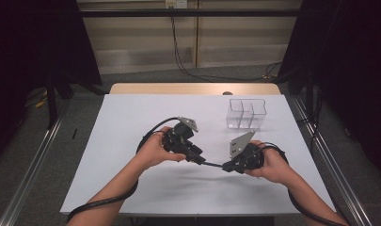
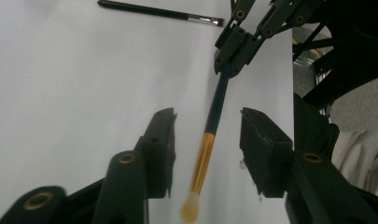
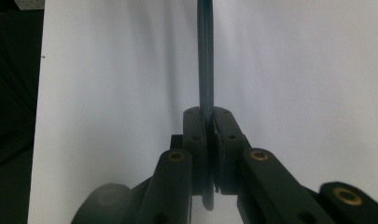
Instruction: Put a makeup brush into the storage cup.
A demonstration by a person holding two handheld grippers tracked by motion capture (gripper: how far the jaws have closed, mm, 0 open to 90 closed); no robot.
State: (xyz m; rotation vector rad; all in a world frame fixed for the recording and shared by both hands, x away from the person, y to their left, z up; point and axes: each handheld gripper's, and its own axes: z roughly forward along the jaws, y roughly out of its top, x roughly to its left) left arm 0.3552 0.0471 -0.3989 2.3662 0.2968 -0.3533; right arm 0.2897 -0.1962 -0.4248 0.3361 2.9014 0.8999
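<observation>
Around the white table [image 1: 131,188] lie grey floor [image 1: 33,160] and black curtains [image 1: 19,47].

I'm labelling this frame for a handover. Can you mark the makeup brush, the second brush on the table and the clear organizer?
makeup brush [image 2: 203,156], left gripper view, gold ferrule.
second brush [image 2: 144,10], left gripper view, black handle.
clear organizer [image 1: 246,114], high view, front wall.

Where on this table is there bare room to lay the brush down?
Free: the white table left of the left gripper, and the near strip by the front edge. Crowded: the middle, where the right gripper holds the brush, and the far right by the clear organizer.
</observation>
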